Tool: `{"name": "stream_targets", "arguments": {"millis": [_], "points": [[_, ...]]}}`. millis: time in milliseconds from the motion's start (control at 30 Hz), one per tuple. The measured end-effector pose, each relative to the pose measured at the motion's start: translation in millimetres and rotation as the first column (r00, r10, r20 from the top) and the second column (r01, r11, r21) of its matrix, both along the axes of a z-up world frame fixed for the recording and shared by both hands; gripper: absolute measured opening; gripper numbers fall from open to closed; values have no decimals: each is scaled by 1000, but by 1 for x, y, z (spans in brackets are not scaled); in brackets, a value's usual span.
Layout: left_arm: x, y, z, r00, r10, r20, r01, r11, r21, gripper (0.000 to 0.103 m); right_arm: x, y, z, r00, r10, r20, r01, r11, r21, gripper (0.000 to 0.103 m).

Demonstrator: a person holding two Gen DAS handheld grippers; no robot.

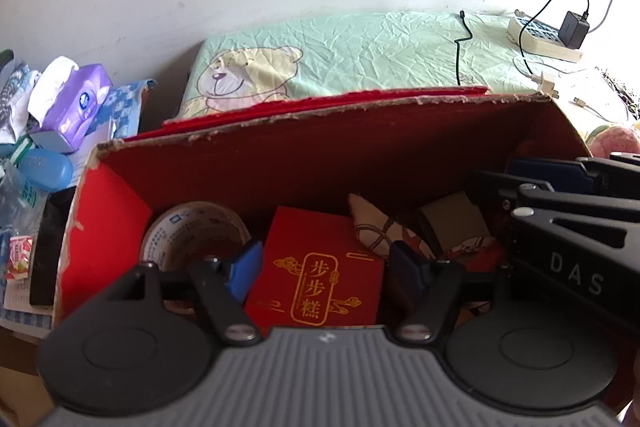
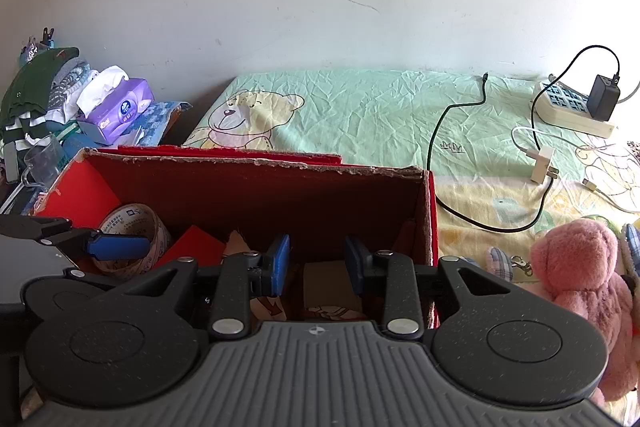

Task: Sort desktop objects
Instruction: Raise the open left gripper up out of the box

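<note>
A red cardboard box [image 1: 280,155] [image 2: 256,187] stands open on the bed. Inside lie a roll of tape [image 1: 192,231] [image 2: 132,227], a red packet with gold characters [image 1: 316,275] and a patterned cloth pouch [image 1: 372,231]. My left gripper [image 1: 324,267] hangs open over the red packet, with nothing between its blue fingers [image 1: 244,267]. My right gripper [image 2: 318,263] is open above the box's right part, over a tan carton [image 2: 328,283]. From the right of the left wrist view the right gripper [image 1: 568,187] reaches into the box.
A purple tissue pack [image 1: 74,103] [image 2: 120,107], clothes and small items crowd the left. A power strip [image 2: 572,107] with a black charger and cables [image 2: 460,155] lies on the bear-print sheet [image 2: 360,115]. A pink plush toy [image 2: 580,287] sits right of the box.
</note>
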State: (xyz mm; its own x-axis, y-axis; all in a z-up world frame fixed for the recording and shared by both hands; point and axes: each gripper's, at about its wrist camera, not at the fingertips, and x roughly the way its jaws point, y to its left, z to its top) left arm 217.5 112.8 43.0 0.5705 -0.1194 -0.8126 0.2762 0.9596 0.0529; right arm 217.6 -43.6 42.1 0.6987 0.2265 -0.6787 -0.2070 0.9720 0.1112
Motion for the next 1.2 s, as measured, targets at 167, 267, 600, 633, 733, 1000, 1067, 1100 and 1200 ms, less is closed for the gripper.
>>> {"name": "stream_targets", "arguments": {"millis": [167, 267, 600, 633, 733, 1000, 1067, 1100, 1200], "points": [[1, 0, 0, 1000, 20, -3, -20, 1000, 10, 72, -1, 0, 0, 1000, 1, 3, -1, 1000, 4, 33], [2, 0, -1, 999, 35, -8, -35, 999, 15, 72, -2, 0, 0, 1000, 5, 5, -5, 1000, 9, 34], [6, 2, -4, 995, 92, -23, -91, 995, 45, 71, -2, 2, 0, 1000, 11, 8, -11, 1000, -4, 35], [6, 2, -4, 995, 100, -27, -98, 994, 47, 71, -2, 2, 0, 1000, 11, 8, -11, 1000, -6, 35], [7, 3, -5, 992, 121, -30, -119, 991, 57, 71, -2, 2, 0, 1000, 18, 6, -17, 1000, -13, 36], [10, 3, -7, 983, 182, -28, -178, 979, 96, 71, -2, 7, -1, 999, 41, 3, -41, 998, -49, 41], [10, 3, -7, 982, 187, -22, -184, 978, 102, 72, -2, 5, -1, 999, 42, 5, -42, 998, -40, 42], [10, 3, -7, 981, 191, -21, -188, 976, 107, 72, -2, 5, -1, 999, 43, 5, -43, 998, -39, 42], [13, 2, -9, 980, 198, -23, -194, 973, 122, 72, -2, 5, -1, 999, 44, 6, -44, 998, -40, 42]]}}
